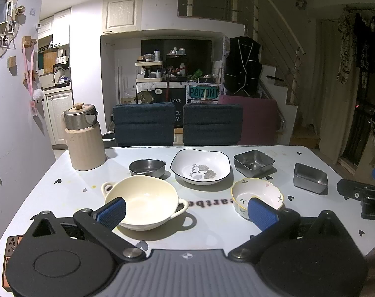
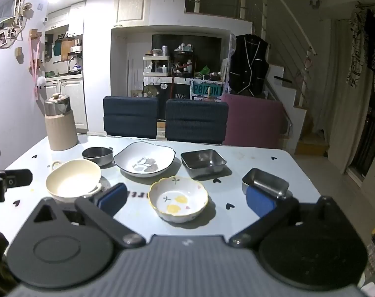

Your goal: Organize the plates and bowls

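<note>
Your landmark is the white square-ish plate (image 1: 200, 165) with a dark rim and a grey leaf print, sitting mid-table toward the far edge. Everything else ranges around it on the pale table (image 1: 76, 193). Just left of the plate stands a round steel bowl (image 1: 147, 167); nearer to you than that bowl sits the cream two-handled bowl (image 1: 141, 201). Right of the plate is a square steel dish (image 1: 254, 162), and farther right, well apart from the plate, a second steel dish (image 1: 310, 177). In front of the plate, on your side, sits the small scalloped bowl (image 1: 257, 194) with a yellow rim and leaf sprigs.

Your right wrist view looks down into that scalloped bowl (image 2: 178, 199) and shows two yellow patches and a small pink heart on its floor; the left wrist view hides that floor behind a blue pad. The left wrist view, in turn, shows both handles of the cream bowl, while the right shows only one clearly.

Your left gripper (image 1: 187, 211) is spread wide and holds nothing, one pad before the cream bowl, the other before the scalloped bowl. Your right gripper (image 2: 187, 199) is also wide and empty, its pads flanking the scalloped bowl without touching it.

Beyond the plate, far left, stands a beige ribbed jug (image 1: 84, 138) with a steel top; behind the table are two dark blue chairs (image 1: 144, 123).
</note>
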Motion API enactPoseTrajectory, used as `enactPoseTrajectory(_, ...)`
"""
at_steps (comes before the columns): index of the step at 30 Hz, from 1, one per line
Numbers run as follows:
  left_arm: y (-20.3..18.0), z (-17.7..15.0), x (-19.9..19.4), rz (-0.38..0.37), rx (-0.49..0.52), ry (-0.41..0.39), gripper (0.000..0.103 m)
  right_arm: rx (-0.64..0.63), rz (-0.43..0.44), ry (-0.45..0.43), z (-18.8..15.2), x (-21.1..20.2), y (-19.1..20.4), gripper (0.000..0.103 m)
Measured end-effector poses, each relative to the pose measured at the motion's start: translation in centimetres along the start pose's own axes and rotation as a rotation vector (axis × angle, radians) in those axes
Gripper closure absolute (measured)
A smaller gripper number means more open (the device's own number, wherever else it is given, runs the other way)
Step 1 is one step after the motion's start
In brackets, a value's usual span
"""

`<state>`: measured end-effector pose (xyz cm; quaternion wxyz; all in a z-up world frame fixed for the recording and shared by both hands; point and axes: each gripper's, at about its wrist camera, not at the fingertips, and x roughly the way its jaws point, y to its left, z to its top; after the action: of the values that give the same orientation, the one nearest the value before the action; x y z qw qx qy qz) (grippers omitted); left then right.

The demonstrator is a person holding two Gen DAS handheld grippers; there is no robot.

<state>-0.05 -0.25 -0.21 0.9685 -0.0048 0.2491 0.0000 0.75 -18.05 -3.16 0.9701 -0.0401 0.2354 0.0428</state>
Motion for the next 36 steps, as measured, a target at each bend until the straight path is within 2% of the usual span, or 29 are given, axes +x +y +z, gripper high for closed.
enactPoseTrajectory(36,0.03,-0.05,0.14,-0.004,0.002,0.003,0.000,-0.006,0.001,0.006,-0.21,0.32,0.32,0.000)
